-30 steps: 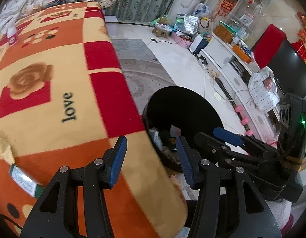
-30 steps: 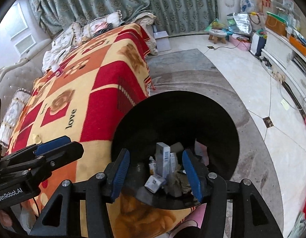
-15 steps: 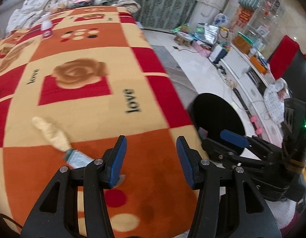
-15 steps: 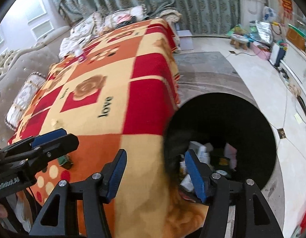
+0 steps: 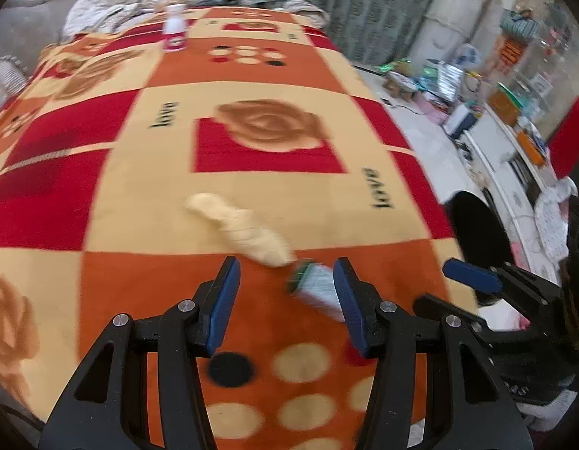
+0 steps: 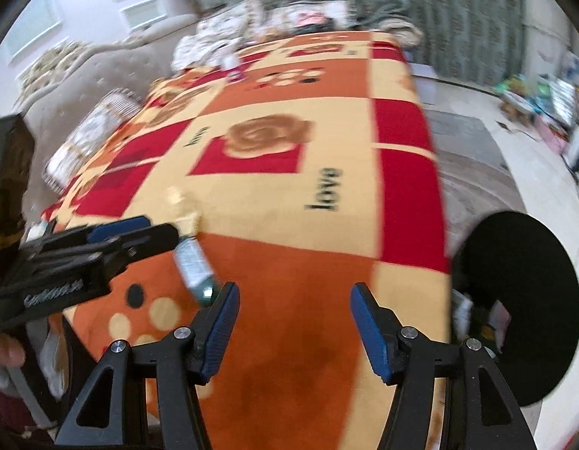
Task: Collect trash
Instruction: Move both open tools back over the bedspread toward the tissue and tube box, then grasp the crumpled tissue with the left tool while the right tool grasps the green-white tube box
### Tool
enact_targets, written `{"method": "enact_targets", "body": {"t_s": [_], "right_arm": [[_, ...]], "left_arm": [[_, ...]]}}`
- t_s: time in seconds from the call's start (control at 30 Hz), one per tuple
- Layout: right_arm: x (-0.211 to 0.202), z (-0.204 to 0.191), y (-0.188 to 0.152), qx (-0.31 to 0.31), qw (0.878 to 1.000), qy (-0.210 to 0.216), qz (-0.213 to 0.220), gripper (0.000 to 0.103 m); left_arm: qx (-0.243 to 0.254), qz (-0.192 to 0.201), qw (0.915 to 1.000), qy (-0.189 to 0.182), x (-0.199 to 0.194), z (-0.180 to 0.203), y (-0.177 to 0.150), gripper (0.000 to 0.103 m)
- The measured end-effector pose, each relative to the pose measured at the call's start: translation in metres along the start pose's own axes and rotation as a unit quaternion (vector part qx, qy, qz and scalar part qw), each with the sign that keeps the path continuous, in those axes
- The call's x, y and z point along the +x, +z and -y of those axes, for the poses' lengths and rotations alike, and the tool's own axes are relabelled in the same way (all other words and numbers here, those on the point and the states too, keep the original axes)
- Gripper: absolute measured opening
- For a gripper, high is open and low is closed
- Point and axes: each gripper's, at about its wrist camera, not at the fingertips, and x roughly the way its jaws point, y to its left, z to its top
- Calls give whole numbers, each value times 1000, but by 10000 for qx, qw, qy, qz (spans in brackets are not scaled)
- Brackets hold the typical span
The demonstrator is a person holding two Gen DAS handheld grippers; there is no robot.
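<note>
A: Trash lay just ahead of the left gripper (image 5: 285, 300): a small flat packet (image 5: 315, 288) with a green end, blurred, lying on the blanket (image 5: 147, 285) near its front edge. Were the jaws on it?

B: No. Both sets stood wide apart and held nothing. The right gripper (image 6: 291, 328) hung over bare orange blanket, with the packet (image 6: 194, 268) off beside its left finger.

A: Room to move?

B: Open blanket all around it. A pale crumpled wrapper (image 5: 239, 230) touched the packet's far end. The blanket's right edge dropped to the floor, where the black bin (image 6: 522, 300) stood close against it with boxes inside.

A: Any writing?

B: "love" printed on the blanket, twice in the left view. The packet's label was too blurred to read. Far back stood a small white bottle (image 5: 174, 33) with a pink label.
</note>
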Motion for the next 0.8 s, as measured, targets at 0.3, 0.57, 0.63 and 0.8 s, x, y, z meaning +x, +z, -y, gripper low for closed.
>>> {"method": "enact_targets", "body": {"t_s": [0.3,0.57,0.63,0.8], "right_arm": [[40,-57,9,-910,9944,432,-319,59],[66,-66,12,-1200,9913,235,-496,30],[60,-57,13,-1030,9935,314,-376,25],[47,-36,16,-724,9968,254,-203,24]], "left_arm": [[-479,-127,9984,256,1,-56,-7,50],[-637,-190,9978,-17,18,-44,1,50],[-697,-202,9973,-81,27,-39,6,50],[-777,-160,9968,-86,48,-30,18,50]]}}
